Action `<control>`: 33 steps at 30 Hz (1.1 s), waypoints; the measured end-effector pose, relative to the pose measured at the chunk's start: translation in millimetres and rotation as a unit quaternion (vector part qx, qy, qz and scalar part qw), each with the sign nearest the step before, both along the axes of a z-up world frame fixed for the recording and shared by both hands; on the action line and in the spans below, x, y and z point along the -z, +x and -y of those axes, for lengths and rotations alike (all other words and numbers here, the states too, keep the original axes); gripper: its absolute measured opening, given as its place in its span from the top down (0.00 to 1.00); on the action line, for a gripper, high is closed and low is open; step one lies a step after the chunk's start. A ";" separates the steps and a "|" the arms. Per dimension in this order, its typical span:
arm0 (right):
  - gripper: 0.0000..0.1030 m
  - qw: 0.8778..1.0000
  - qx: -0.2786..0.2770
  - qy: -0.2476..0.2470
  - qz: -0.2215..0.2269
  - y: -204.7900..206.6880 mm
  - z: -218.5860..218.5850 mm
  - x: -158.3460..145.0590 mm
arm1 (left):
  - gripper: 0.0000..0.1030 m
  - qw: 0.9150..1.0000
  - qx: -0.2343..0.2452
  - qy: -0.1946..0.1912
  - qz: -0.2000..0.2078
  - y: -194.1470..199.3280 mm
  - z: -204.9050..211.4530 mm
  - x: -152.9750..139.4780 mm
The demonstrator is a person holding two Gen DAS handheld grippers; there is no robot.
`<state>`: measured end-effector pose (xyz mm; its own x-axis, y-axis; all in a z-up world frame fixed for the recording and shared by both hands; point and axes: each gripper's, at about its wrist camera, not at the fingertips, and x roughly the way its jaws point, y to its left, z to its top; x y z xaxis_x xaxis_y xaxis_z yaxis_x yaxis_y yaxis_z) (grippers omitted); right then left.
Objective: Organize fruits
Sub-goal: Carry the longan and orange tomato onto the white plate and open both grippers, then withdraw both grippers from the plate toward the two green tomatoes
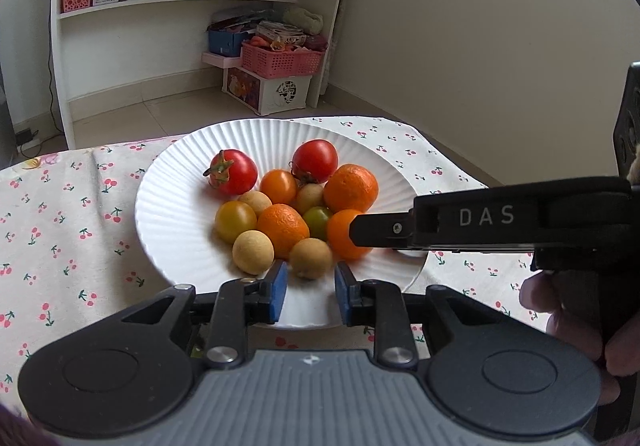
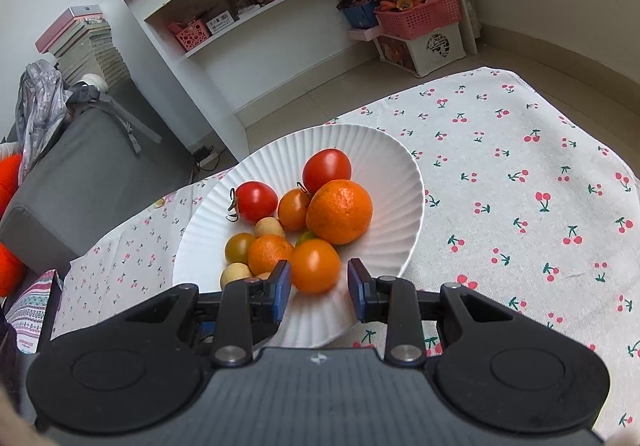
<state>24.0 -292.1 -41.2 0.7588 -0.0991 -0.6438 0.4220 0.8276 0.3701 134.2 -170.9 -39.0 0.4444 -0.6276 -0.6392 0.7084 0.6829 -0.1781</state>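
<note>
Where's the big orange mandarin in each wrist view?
Left wrist: the large round orange mandarin sits right of centre on the white fluted paper plate, just right of the rear red tomato.
Right wrist: the mandarin sits at picture centre, directly below that tomato.
Shared landmark: the pink plastic basket under the white shelf.

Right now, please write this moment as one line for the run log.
left gripper: open, at tan fruit | right gripper: open, at orange tomato | fruits piled on white plate | nothing lifted
</note>
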 end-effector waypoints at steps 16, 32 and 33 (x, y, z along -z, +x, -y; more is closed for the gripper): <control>0.47 1.000 0.010 -0.011 0.001 -17.4 -6.4 -16.4 | 0.63 1.000 -0.011 0.012 0.012 -16.5 -31.1 -18.7; 0.27 0.999 -0.008 -0.046 -0.015 -34.4 -38.7 -28.3 | 0.38 0.998 -0.039 0.039 0.007 -34.2 -89.2 -33.4; 0.26 0.998 -0.010 -0.052 -0.018 -35.1 -41.2 -28.0 | 0.34 0.998 -0.041 0.040 0.007 -35.0 -92.9 -33.0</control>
